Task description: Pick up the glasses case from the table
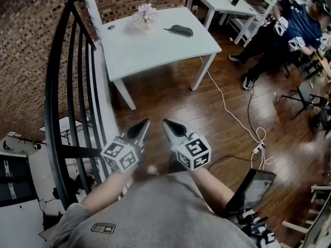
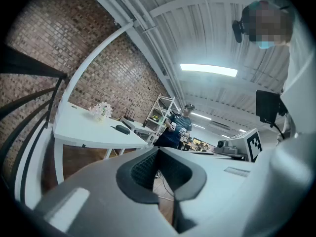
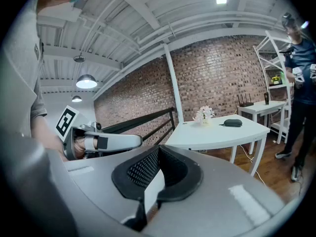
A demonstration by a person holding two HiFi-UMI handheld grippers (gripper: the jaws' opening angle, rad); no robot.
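Observation:
The dark oval glasses case (image 1: 180, 30) lies on the white table (image 1: 155, 50) at the far side, to the right of a small pot of pale flowers (image 1: 144, 17). Both grippers are held close to the person's body, well short of the table. My left gripper (image 1: 143, 124) and right gripper (image 1: 168, 124) point side by side toward it, each shut with nothing between the jaws. The left gripper view shows its own tips (image 2: 158, 151) meeting, with the case (image 2: 122, 129) small and distant. The right gripper view shows its tips (image 3: 159, 149) together and the case (image 3: 232, 123) far off.
A black curved railing (image 1: 67, 87) runs along the left. A white cable and power strip (image 1: 257, 148) lie on the wood floor right of the table. A seated person (image 1: 289, 35) and a second white table (image 1: 222, 1) are at the back right. A dark screen (image 1: 253, 187) stands near my right side.

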